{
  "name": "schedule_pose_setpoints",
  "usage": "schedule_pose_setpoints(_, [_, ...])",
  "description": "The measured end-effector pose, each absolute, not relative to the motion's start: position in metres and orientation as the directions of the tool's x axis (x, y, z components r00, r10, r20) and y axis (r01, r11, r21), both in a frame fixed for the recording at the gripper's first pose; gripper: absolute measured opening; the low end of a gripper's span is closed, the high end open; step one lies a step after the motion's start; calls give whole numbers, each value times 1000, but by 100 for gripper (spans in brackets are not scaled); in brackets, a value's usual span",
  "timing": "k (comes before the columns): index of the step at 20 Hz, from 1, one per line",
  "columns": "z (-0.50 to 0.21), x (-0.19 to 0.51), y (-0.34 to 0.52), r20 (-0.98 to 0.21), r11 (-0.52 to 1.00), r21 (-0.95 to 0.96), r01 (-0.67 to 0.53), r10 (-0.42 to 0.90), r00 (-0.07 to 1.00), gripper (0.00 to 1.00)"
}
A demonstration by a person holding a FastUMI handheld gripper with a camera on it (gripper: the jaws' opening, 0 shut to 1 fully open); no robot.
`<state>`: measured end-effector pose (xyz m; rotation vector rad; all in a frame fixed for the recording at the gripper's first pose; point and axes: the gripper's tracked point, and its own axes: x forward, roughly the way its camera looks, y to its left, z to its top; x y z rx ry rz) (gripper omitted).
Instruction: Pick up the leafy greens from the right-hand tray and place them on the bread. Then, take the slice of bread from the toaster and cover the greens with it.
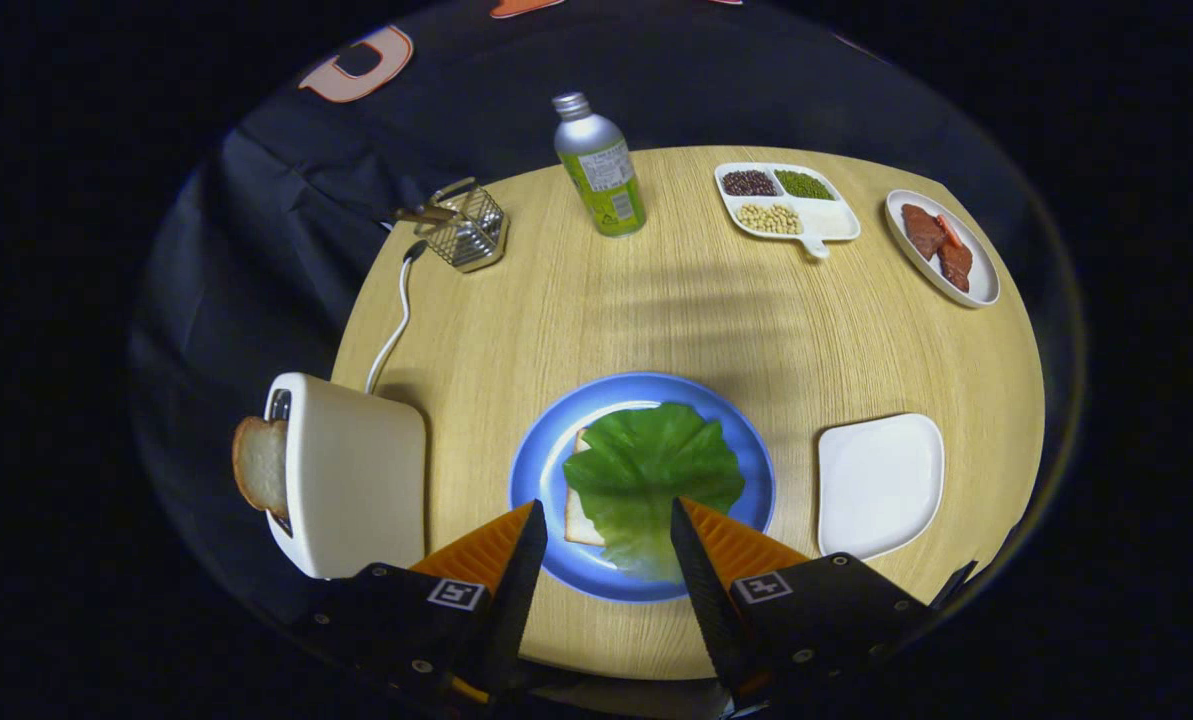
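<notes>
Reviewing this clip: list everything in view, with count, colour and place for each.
Table: one, light wood, round, under everything.
Blue plate: one, just ahead of the fingers.
Bread slice on plate: one, pale, mostly under the greens.
Leafy greens: one leaf, green, on that bread.
Toaster: one, white, left of the plate, white cord behind it.
Bread slice in toaster: one, sticking out of the slot.
White tray: one, right of the plate.
Wire basket: one, metal, far left.
Bottle: one, silver and green, far centre.
Divided dish: one, white, holding beans.
Oval dish: one, white, holding reddish-brown pieces, far right.
Gripper: one, fingers open above the plate's near rim, holding nothing.
</notes>
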<state>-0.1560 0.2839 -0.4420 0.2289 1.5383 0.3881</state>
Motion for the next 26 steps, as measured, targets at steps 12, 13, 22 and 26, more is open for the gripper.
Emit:
schedule_pose_setpoints(12, [-327,-161,405,-879,850,471,-237,474,-45,94])
schedule_pose_setpoints(13, [-319,-162,416,-872,842,485,-237,488,-50,94])
schedule_pose_setpoints(22, [-300,-178,495,-863,812,502,-296,492,-116,94])
schedule_pose_setpoints(26, [-312,-182,513,-877,824,480,-301,460,-138,86])
